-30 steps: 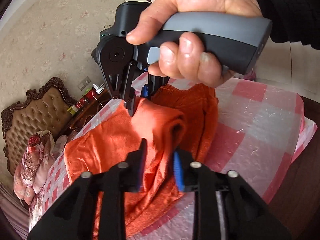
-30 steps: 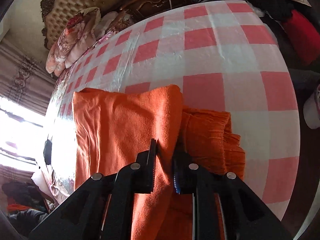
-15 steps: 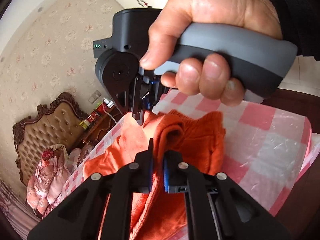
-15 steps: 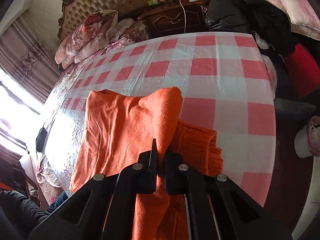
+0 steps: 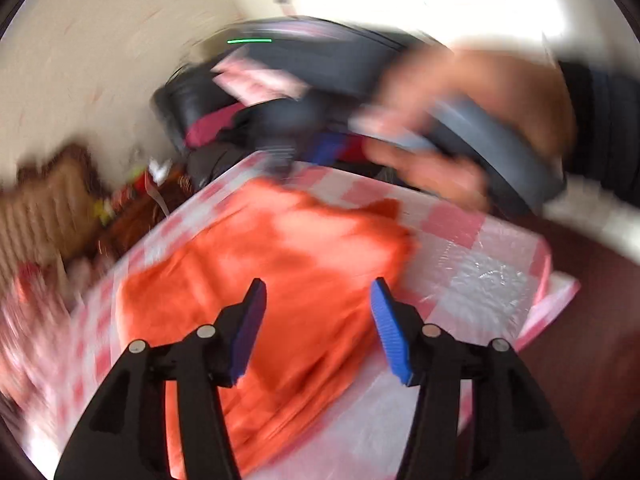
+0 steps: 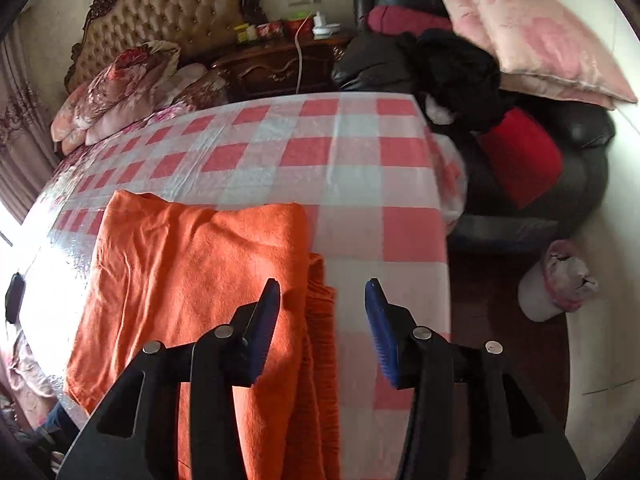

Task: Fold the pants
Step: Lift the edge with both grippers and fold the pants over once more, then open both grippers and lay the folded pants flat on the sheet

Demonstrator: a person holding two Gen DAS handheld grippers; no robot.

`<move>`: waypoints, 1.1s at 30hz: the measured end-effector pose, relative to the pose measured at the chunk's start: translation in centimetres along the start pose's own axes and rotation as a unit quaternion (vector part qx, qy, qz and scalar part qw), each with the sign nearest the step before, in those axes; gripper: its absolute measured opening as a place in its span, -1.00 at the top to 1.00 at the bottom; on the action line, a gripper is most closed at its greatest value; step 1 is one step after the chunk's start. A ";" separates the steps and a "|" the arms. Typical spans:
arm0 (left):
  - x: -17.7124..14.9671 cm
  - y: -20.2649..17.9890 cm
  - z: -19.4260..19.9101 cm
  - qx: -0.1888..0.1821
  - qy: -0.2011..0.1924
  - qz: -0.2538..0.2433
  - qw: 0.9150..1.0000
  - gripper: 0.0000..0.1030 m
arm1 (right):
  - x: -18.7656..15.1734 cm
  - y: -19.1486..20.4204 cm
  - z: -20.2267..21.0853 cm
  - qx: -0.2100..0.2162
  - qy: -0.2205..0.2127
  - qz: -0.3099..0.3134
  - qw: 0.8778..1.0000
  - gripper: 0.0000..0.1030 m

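The orange pants [image 6: 192,272] lie folded flat on the red-and-white checked table [image 6: 352,168], their ribbed waistband [image 6: 320,320] peeking out along the right edge. My right gripper [image 6: 322,312] hovers above that edge with its jaws opening and nothing pinched between them. In the blurred left wrist view the pants [image 5: 280,272] spread below my left gripper [image 5: 318,312], whose jaws are also opening and hold nothing. A hand [image 5: 472,128] grips the other gripper's handle above the far side of the cloth.
A tufted headboard [image 6: 168,20] and floral bedding [image 6: 120,88] sit beyond the table. To the right stand a dark sofa [image 6: 580,152] with a pink pillow [image 6: 528,36] and red cushion [image 6: 520,156], and a white bin [image 6: 552,284] on the floor. A dark nightstand [image 6: 280,64] is behind.
Both grippers let go of the orange fold and lifted away. The raised cloth has dropped flat onto the pants. The left wrist view swung fast and is now blurred.
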State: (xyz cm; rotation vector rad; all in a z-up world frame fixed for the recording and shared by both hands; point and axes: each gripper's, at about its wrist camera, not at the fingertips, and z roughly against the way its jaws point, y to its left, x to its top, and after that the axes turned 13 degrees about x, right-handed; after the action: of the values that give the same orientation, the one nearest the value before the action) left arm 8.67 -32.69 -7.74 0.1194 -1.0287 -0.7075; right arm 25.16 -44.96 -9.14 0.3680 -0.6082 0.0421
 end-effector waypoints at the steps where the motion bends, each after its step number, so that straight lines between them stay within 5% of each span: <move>1: -0.8 3.3 0.5 0.009 0.015 0.052 0.998 -0.18 | -0.3 0.0 0.1 0.001 -0.001 -0.003 1.000 0.12; 3: -2.7 9.2 0.1 0.030 0.064 0.142 0.987 -0.23 | -1.3 0.2 -0.1 0.002 0.007 -0.008 1.000 0.12; 6: -6.8 16.0 -2.3 0.026 0.155 0.256 0.954 -0.20 | -2.7 -0.4 -1.1 0.001 0.021 -0.032 0.999 0.13; 9: -11.0 19.7 -4.2 -0.039 0.228 0.350 0.908 -0.20 | -3.6 -1.3 -1.4 0.038 0.014 -0.079 0.996 0.27; 11: -13.2 20.7 -5.2 -0.059 0.266 0.379 0.884 -0.20 | -4.1 -1.9 -1.4 0.060 0.008 -0.108 0.992 0.30; 13: -13.6 20.3 -4.9 -0.083 0.264 0.387 0.880 -0.09 | -4.4 -2.0 -1.4 0.065 0.005 -0.123 0.990 0.33; 15: -13.5 19.8 -5.5 -0.126 0.271 0.380 0.875 0.52 | -4.5 -1.2 -1.3 0.052 0.004 -0.117 0.992 0.35; 20: -13.1 20.0 -5.0 -0.075 0.257 0.320 0.909 0.66 | -5.9 0.0 -1.0 0.049 -0.002 -0.150 0.988 0.36; 22: -13.3 20.6 -3.9 -0.074 0.238 0.322 0.913 0.52 | -6.3 0.8 -0.8 0.042 -0.004 -0.142 0.989 0.34; 23: -13.0 21.1 -2.9 -0.064 0.217 0.320 0.920 0.27 | -6.2 1.3 -0.4 0.008 -0.011 -0.126 0.992 0.34; 26: -10.2 22.2 -1.4 -0.024 0.140 0.285 0.948 0.16 | -5.3 3.8 2.5 -0.092 -0.062 -0.072 0.991 0.12; 28: -7.4 21.9 -2.4 -0.004 0.107 0.246 0.963 0.09 | -4.3 5.6 3.3 -0.109 -0.084 -0.048 0.989 -0.10; 30: -4.3 21.2 -5.2 -0.026 0.100 0.210 0.972 -0.06 | -2.8 7.7 2.2 -0.136 -0.076 -0.029 0.987 -0.52; 33: -1.8 19.5 -10.0 -0.029 0.109 0.188 0.976 -0.07 | -0.8 10.0 -0.8 -0.168 -0.057 -0.016 0.984 -0.62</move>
State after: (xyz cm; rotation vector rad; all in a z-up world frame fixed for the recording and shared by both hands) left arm 25.69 -18.80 -6.35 -0.0482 -0.7889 -0.3690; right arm 23.52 -35.29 -6.98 0.0524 -0.7085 -0.1118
